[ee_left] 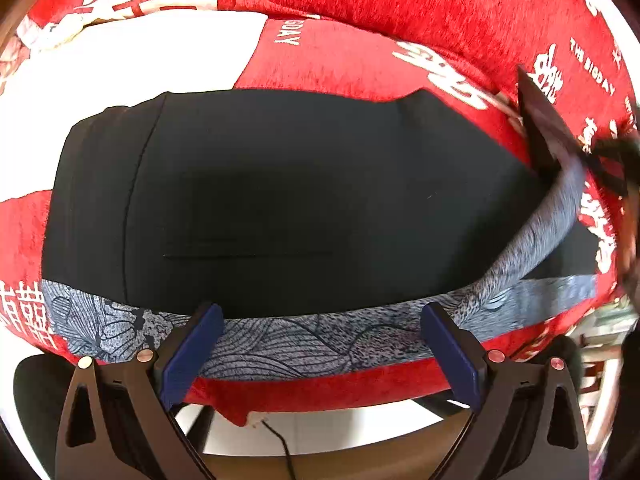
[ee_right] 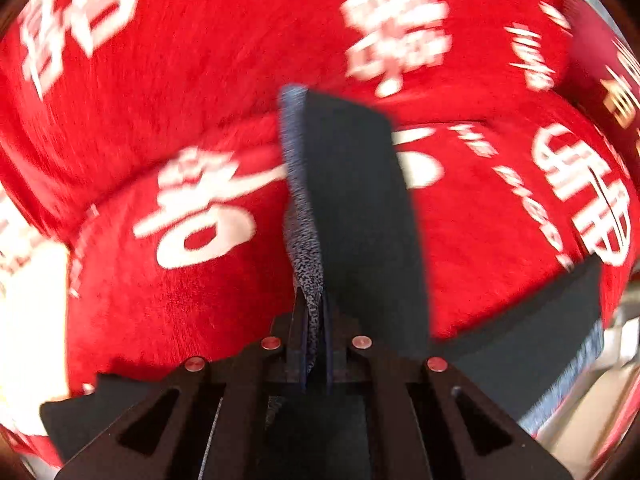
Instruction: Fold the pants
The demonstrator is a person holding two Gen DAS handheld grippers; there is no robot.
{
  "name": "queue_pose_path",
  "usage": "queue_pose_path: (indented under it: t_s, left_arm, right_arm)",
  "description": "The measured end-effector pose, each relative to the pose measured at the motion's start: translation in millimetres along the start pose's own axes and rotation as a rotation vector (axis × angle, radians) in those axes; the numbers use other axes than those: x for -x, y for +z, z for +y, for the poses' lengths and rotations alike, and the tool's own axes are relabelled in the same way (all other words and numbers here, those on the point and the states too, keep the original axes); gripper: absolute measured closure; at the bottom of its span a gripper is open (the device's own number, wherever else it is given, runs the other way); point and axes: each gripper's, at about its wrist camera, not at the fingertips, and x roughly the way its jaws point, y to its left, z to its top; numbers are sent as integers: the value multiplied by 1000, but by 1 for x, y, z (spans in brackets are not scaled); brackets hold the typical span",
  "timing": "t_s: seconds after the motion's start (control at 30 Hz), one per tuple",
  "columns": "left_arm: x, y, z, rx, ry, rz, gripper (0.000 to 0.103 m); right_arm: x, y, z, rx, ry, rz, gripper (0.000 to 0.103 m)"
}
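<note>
Black pants (ee_left: 280, 200) with a grey patterned waistband (ee_left: 304, 344) lie spread on a red cover. My left gripper (ee_left: 320, 340) hovers over the near waistband edge, its blue fingers (ee_left: 192, 352) wide apart and pressing on nothing. At the right, one end of the waistband is lifted off the cover toward my blurred right gripper (ee_left: 616, 160). In the right wrist view, my right gripper (ee_right: 316, 320) is shut on the pants' waistband (ee_right: 304, 240), and black cloth (ee_right: 360, 200) stands up from its jaws.
The red cover (ee_left: 400, 8) with white characters drapes a sofa-like seat with a raised back (ee_right: 200, 40). Its front edge (ee_left: 320, 392) lies just under my left gripper, with pale floor and a dark cable (ee_left: 280, 440) below.
</note>
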Motion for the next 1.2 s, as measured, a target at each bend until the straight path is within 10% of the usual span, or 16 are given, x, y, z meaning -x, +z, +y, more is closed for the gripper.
queue_pose_path:
  t_s: [0.57,0.7,0.83,1.07,1.2]
  left_arm:
    - [-23,8,-55,-129,29,43,4]
    - [-22,6,-58,-128,48,47,4]
    - [-21,8,-61,-127,50,50,4]
    - [-16,30,-56,-85,41,-12,4]
    - [-26,39,-53,-29,78,26,4]
  right_arm:
    - [-7,-106,-172,-246,162,-9,96]
    - [-6,-104,-203,-331,268,12,76]
    - [6,-104,-232,-318,232,27,33]
    - [30,-107,-300,-289,69,-28,22]
    - [11,-112,-332,-422,162,2,22]
